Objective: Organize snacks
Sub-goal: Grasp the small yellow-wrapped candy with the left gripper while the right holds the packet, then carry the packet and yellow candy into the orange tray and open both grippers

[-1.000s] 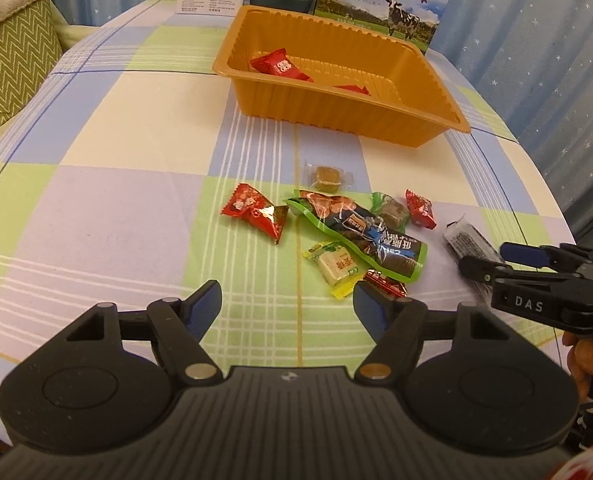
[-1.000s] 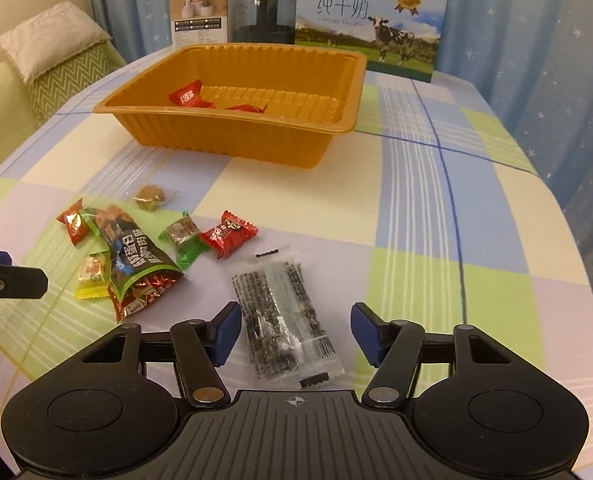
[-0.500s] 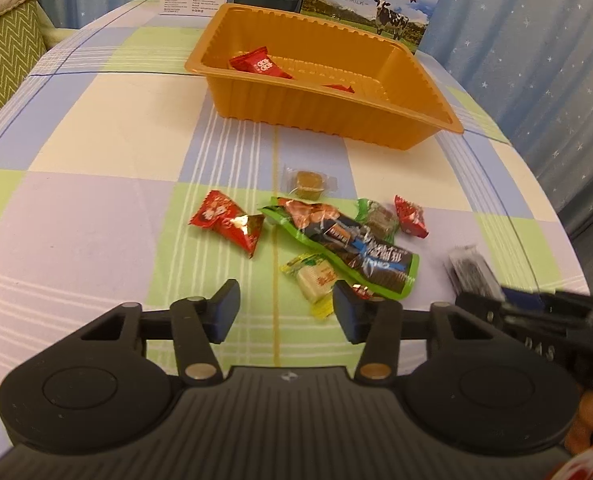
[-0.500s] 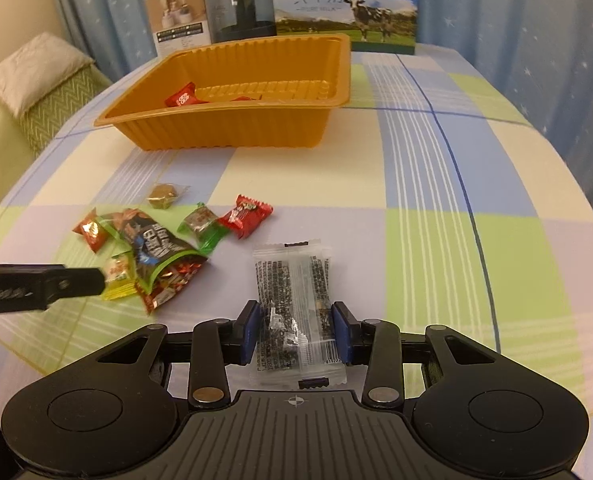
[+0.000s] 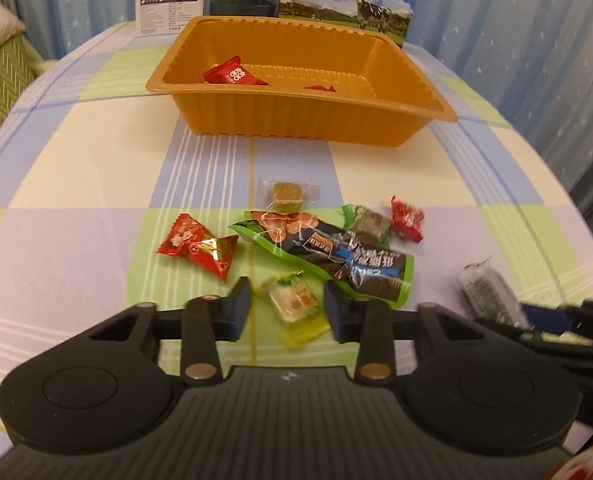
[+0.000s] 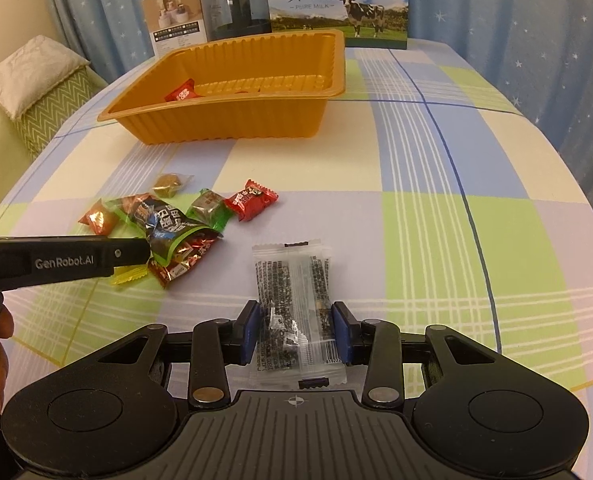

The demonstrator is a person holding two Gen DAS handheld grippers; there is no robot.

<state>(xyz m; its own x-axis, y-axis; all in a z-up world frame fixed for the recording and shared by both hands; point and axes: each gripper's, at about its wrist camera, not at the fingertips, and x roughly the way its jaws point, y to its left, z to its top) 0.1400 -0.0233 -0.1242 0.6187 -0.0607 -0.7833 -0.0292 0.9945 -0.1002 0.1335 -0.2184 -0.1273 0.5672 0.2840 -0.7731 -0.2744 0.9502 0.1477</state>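
We are working at a table under a checked cloth (image 6: 436, 168); our right gripper (image 6: 296, 330) is pinching the clear packet of black bits (image 6: 294, 300) from both sides, its blue pads pressed against the packet's edges, the wrapper crinkling between them; the packet is lying flat on the cloth, its far end reaching away from us. Our left gripper (image 5: 286, 314) has just been closing; its jaws are standing to either side of the small yellow-wrapped candy (image 5: 296, 306), which is lying on the cloth between them; whether the pads are already pressing on it we cannot tell.

Just beyond that candy the other snacks are lying in a loose heap: the long green-and-black packet (image 5: 328, 254), a red foil candy (image 5: 198, 246) to its left, a clear-wrapped brown sweet (image 5: 288, 196) behind it, a green-wrapped sweet (image 5: 370, 228) and a small red sweet (image 5: 406, 218) to its right. Farther back the orange tray (image 5: 296, 120) is standing near the table's far side, holding a red candy (image 5: 232, 76) and a second red wrapper (image 5: 319, 88). Behind the tray a milk carton box (image 6: 336, 0) and two other boxes are standing before the starred blue curtain (image 6: 516, 0).
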